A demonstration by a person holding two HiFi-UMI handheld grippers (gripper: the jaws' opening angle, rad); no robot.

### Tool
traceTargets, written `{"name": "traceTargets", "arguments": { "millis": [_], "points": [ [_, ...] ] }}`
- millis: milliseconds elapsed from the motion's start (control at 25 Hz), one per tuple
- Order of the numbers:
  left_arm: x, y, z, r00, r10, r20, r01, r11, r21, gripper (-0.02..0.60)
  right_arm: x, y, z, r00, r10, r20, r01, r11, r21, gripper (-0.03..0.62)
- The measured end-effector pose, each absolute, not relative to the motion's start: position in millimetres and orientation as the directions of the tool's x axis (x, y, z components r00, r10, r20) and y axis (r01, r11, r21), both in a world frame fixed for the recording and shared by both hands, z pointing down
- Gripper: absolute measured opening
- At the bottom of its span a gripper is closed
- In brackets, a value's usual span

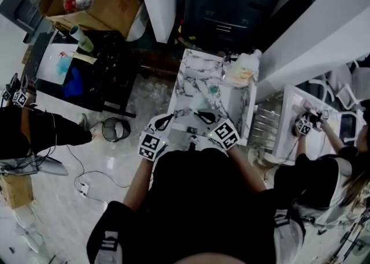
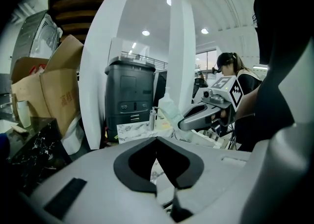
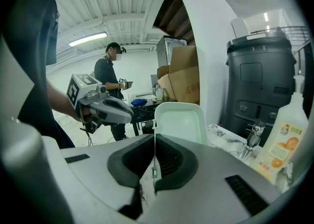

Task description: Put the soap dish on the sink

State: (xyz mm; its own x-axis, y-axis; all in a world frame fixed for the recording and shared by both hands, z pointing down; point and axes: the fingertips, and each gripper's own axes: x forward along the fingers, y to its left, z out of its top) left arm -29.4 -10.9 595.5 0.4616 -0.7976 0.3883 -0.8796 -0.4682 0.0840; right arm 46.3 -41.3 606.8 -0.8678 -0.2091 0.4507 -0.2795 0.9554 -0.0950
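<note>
Right tongs: the right gripper [image 3: 154, 137] is pressed onto a thin edge of the soap dish [image 3: 179, 122], at the dish's lower left.
Left tongs: the left gripper [image 2: 157, 140] has its tips together with nothing between them. It is held just beside the right one, above the near end of the bench [image 1: 191, 81].
Where the dish is: in the air, clear of the marble bench and carried by the right gripper alone.
Dish pose: on edge, its long axis upright in the right gripper view. A broad pale face is turned back toward the camera and the rounded end is uppermost.
Step in hand: carrying, by my reading. The grasp is made and the setting down is not yet done.
Beyond the dish: the tap [image 3: 252, 142] and an orange-labelled bottle [image 3: 283, 142] stand at the far end of the bench, right of the dish.
Next move calls for: tipping the dish from upright to flat, hollow side up, then lowering it onto bare marble near the tap, short of the bottle. The tongs should part only once it rests.
</note>
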Motion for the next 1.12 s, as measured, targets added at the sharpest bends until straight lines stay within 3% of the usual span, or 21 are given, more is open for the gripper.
{"name": "traceTargets", "arguments": {
  "millis": [1120],
  "points": [
    [-14.4,-37.4,594.1,0.411,-0.795,0.446,-0.892,-0.452,0.016,-0.002,70.1,-69.5,637.1,-0.87,-0.176,0.46,-0.262,0.956,-0.129,-0.002]
  ]
}}
